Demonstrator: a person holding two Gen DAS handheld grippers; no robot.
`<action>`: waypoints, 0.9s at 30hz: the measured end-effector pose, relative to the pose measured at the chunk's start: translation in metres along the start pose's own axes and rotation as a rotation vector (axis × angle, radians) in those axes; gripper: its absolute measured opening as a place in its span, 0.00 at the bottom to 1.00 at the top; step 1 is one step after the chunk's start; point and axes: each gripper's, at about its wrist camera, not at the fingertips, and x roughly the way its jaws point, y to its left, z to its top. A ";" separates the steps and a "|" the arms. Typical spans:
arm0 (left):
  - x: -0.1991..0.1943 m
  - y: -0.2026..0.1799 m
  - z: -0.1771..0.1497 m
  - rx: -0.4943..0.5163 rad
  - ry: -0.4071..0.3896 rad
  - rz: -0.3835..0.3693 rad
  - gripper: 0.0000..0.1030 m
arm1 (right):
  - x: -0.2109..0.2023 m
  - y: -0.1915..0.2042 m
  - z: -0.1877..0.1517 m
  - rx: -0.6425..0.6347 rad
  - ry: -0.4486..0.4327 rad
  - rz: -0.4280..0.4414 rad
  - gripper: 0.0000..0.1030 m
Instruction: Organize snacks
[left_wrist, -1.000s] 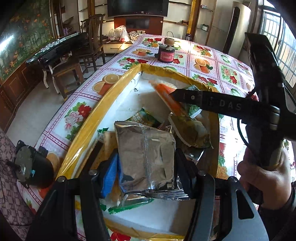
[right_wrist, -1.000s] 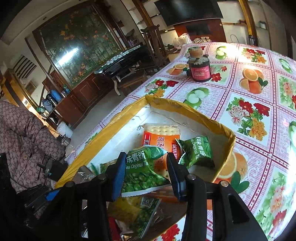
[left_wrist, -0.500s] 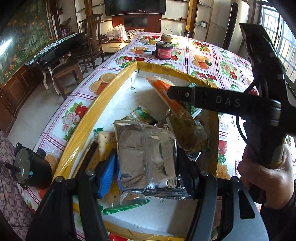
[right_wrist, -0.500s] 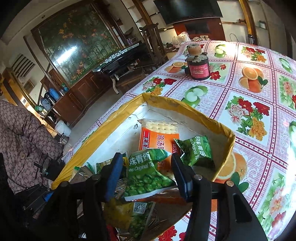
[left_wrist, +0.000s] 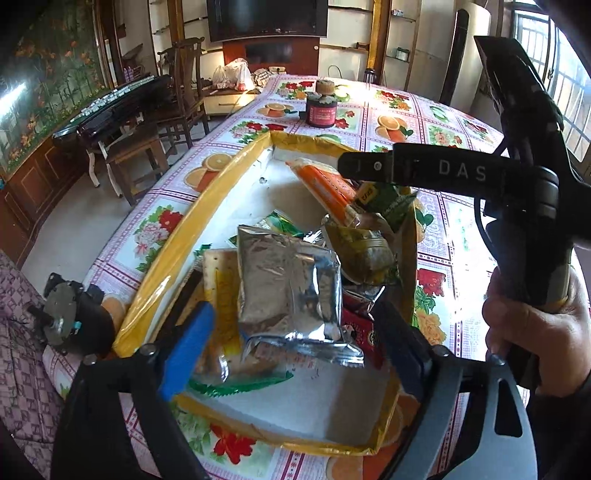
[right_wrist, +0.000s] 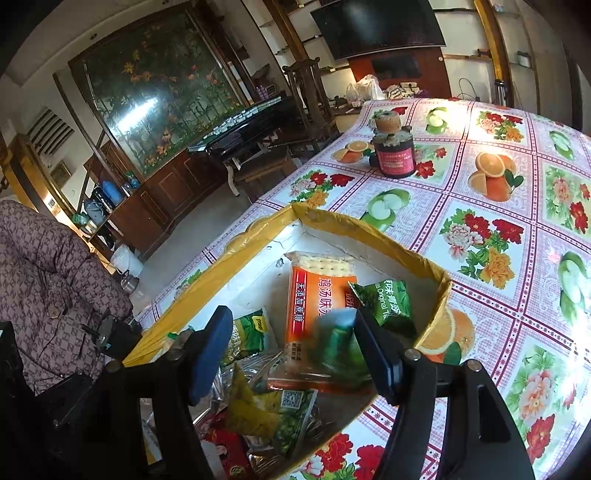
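A shallow white box with a yellow taped rim (left_wrist: 207, 206) (right_wrist: 258, 229) lies on the table and holds several snack packs. My left gripper (left_wrist: 291, 328) is open over its near end. A silver foil pack (left_wrist: 288, 284) lies between the fingers on the pile, free of them. My right gripper (right_wrist: 291, 350) is open above the box. A green pea pack (right_wrist: 340, 350), blurred, is dropping onto the orange cracker pack (right_wrist: 317, 295). Another green pack (right_wrist: 388, 302) lies by the box's right wall. The right gripper also shows from the side in the left wrist view (left_wrist: 424, 170).
A dark red jar (left_wrist: 320, 107) (right_wrist: 393, 157) stands on the flowered tablecloth beyond the box. A small black motor (left_wrist: 70, 317) lies at the table's left edge. Chairs and a dark bench stand to the left of the table. My right hand (left_wrist: 535, 332) grips the handle.
Both grippers have opened. The left let go of the silver foil pack, which now rests on the pile. The right let go of the green pea pack, which is falling into the box.
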 end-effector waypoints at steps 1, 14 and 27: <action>-0.002 0.000 -0.001 -0.001 -0.005 0.001 0.88 | -0.002 0.001 0.000 0.000 -0.003 0.001 0.67; -0.032 0.004 -0.012 0.012 -0.070 0.052 0.98 | -0.026 0.020 -0.006 -0.061 -0.034 0.041 0.70; -0.046 0.019 -0.029 -0.015 -0.091 0.106 1.00 | -0.078 0.047 -0.042 -0.344 -0.005 0.103 0.78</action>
